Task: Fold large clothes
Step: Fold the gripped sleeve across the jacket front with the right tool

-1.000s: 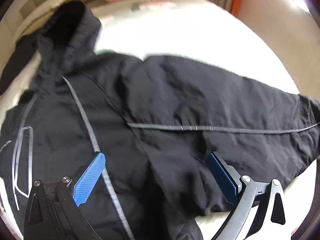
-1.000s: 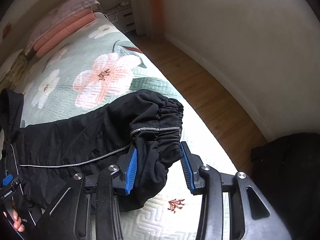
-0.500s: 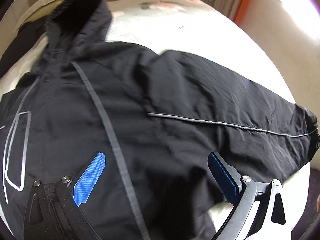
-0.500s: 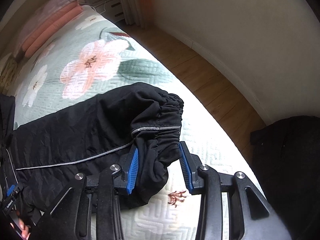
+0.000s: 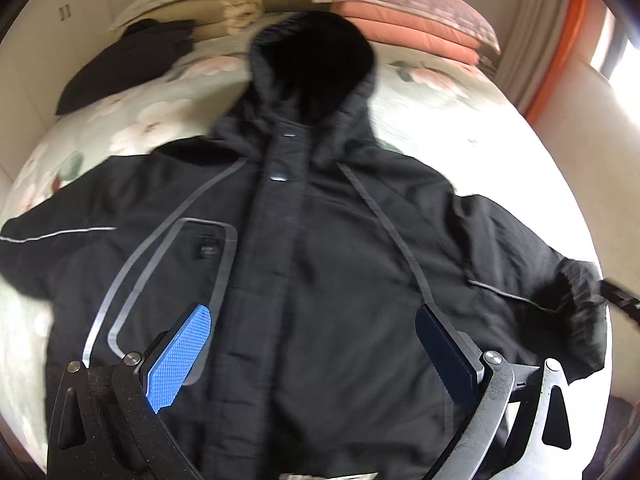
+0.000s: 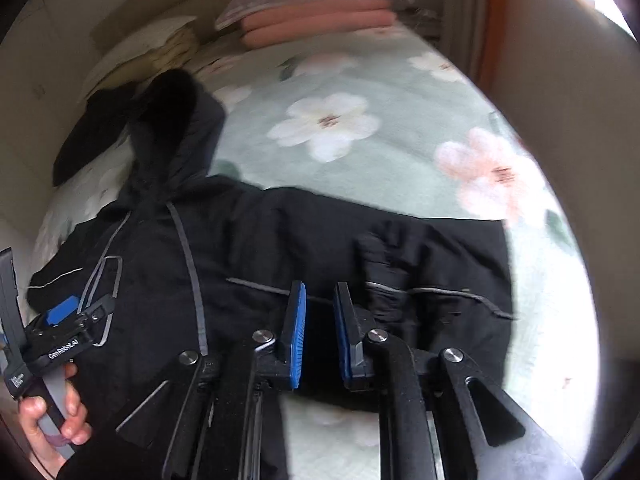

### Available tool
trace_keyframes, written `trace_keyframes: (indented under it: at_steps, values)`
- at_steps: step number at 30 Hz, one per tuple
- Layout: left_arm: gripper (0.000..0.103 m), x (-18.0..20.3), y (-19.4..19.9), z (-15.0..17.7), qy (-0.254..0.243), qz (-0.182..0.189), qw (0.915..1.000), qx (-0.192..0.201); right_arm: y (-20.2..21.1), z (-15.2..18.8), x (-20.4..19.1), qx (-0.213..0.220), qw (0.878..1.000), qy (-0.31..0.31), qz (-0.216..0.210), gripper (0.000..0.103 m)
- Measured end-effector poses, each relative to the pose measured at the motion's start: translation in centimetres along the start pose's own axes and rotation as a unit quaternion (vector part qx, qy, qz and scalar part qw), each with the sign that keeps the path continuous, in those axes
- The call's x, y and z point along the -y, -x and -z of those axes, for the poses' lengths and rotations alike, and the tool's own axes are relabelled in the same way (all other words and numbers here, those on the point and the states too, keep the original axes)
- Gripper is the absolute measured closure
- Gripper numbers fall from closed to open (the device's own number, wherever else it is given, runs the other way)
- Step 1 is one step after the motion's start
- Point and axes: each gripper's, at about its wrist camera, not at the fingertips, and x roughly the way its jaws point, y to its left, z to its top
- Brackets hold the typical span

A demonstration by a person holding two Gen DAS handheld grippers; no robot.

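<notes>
A black hooded jacket (image 5: 320, 260) lies front-up on the flowered bed (image 6: 360, 152), hood toward 12 o'clock by the pink pillows (image 5: 416, 28). The left tongs (image 5: 312, 356) hover wide open over its lower front, holding nothing. The right tongs (image 6: 320, 334) are nearly closed, pinching the sleeve (image 6: 420, 272), whose cuff is doubled back toward 9 o'clock over the sleeve.

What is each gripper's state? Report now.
Left gripper: open wide above the jacket, holding nothing.
Right gripper: jaws narrow beside the sleeve cuff; whether it pinches fabric cannot be told.
</notes>
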Motion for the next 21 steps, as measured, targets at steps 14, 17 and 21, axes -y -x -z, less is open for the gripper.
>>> trace_keyframes:
  at_steps: [14, 17, 21]
  values:
    - [0.001, -6.2, -1.5, 0.8, -0.011, 0.007, 0.9994, -0.033, -1.8, 4.3, 4.1, -0.04, 0.991, -0.018, 0.124, 0.049]
    - [0.001, -5.5, -1.9, 1.0, -0.011, 0.011, 0.9991, -0.04, -3.4, 4.5, 6.0, -0.055, 0.989, -0.02, 0.133, 0.04]
    - [0.001, -4.5, -2.0, 1.1, -0.024, 0.008, 0.9989, -0.039, -4.8, 4.7, 7.5, -0.056, 0.988, -0.024, 0.139, 0.036]
